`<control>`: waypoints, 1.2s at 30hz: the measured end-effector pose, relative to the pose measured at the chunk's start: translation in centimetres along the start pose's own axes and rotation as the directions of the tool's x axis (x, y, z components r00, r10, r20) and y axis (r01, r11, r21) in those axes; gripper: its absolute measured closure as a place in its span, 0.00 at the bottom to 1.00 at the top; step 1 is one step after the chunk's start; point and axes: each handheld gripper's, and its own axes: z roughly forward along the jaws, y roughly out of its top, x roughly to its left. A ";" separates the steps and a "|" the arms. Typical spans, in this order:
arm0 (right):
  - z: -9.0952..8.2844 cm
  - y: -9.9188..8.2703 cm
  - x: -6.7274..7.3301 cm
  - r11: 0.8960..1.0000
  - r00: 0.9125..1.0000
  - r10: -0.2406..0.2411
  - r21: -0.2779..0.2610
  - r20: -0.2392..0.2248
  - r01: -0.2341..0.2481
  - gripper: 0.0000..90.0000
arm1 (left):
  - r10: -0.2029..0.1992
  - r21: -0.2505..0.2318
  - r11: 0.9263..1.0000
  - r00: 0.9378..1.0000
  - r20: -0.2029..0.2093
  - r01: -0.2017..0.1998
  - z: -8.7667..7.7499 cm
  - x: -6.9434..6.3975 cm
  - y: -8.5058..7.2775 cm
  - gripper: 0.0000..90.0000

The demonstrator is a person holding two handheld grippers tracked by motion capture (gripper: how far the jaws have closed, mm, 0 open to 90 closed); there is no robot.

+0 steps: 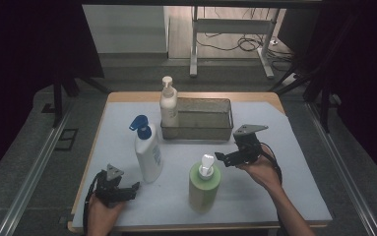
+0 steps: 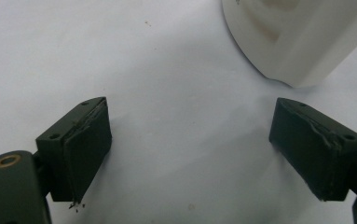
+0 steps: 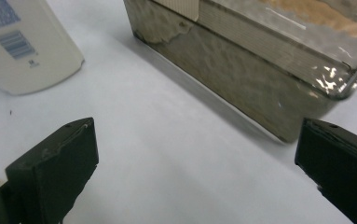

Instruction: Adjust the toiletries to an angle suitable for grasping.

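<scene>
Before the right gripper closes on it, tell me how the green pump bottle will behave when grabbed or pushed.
The green pump bottle stands tall and upright on the table, so a push near its top would probably tip it. Its rounded plastic body may slip between flat jaws. Its weight cannot be judged, since the contents are hidden. The right gripper is open beside its pump.

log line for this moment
left gripper: open, by white bottle | right gripper: open, near green bottle | cream bottle in metal bin

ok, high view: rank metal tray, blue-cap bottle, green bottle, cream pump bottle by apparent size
1. metal tray
2-3. blue-cap bottle and green bottle: look alike; the green one is nearer the camera, so unranked
4. cream pump bottle
</scene>
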 end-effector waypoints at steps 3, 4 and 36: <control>-0.4 -0.6 0.1 1.000 1.000 -0.002 0.007 0.005 0.002 0.00 | 0.000 0.000 1.000 1.000 0.000 0.000 0.0 0.0 0.0 0.14; -0.4 -0.6 0.1 1.000 1.000 -0.002 0.007 0.005 0.002 0.00 | 0.000 0.000 1.000 1.000 0.000 0.000 0.0 0.0 0.0 0.14; -5.7 -6.3 5.7 0.999 0.985 -0.053 -0.015 -0.162 0.051 0.00 | -0.002 -0.002 1.000 1.000 0.000 0.002 0.0 0.0 0.0 0.14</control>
